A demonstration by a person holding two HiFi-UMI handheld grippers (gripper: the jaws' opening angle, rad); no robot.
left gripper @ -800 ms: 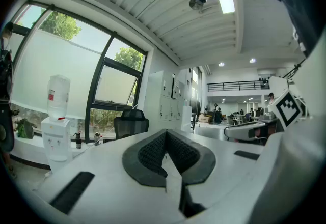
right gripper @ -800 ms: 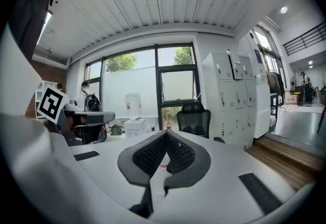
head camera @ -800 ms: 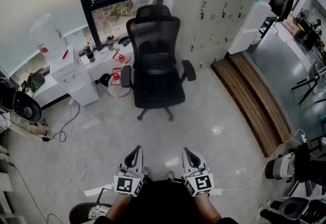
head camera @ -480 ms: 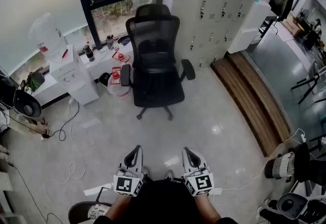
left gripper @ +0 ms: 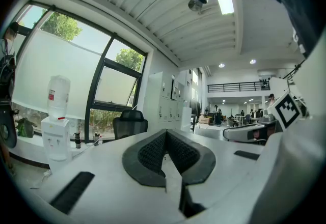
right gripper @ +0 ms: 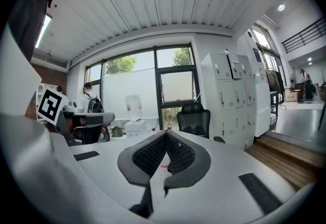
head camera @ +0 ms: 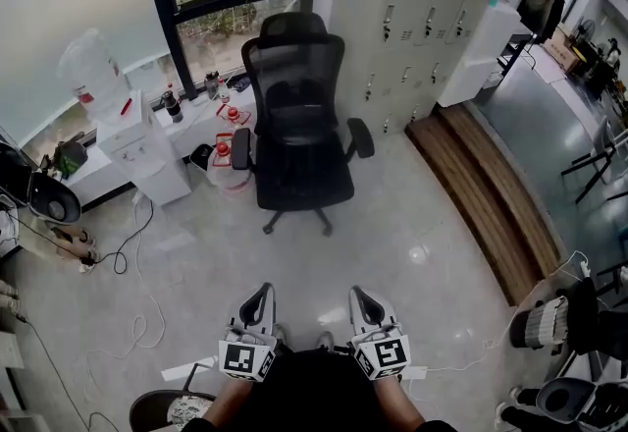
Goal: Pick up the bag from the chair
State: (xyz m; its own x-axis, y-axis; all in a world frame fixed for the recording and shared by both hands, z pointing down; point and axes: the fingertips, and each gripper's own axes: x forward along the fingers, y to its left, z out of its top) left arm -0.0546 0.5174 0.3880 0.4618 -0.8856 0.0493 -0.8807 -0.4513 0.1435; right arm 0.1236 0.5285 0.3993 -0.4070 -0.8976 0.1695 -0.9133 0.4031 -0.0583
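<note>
A black mesh office chair (head camera: 299, 121) stands in front of the window, well ahead of both grippers. A dark shape (head camera: 294, 106) rests low against its backrest; I cannot tell whether it is the bag. My left gripper (head camera: 257, 300) and right gripper (head camera: 365, 302) are held side by side close to my body, low in the head view, pointing toward the chair. Both are shut, tips touching, with nothing between them. The chair (left gripper: 130, 125) shows small and far off beyond the closed left gripper (left gripper: 165, 135). It also appears as the chair (right gripper: 193, 122) past the closed right gripper (right gripper: 166, 136).
A water dispenser (head camera: 132, 140) and red-capped water jugs (head camera: 228, 163) stand left of the chair. Grey lockers (head camera: 412, 8) and a wooden step (head camera: 491, 194) are to its right. Cables (head camera: 128, 253) trail over the floor at left. A round stool (head camera: 162, 410) is by my left leg.
The head view has shifted slightly, so the chair sits a little left and lower in frame. Both grippers keep the same shut pose near my body.
</note>
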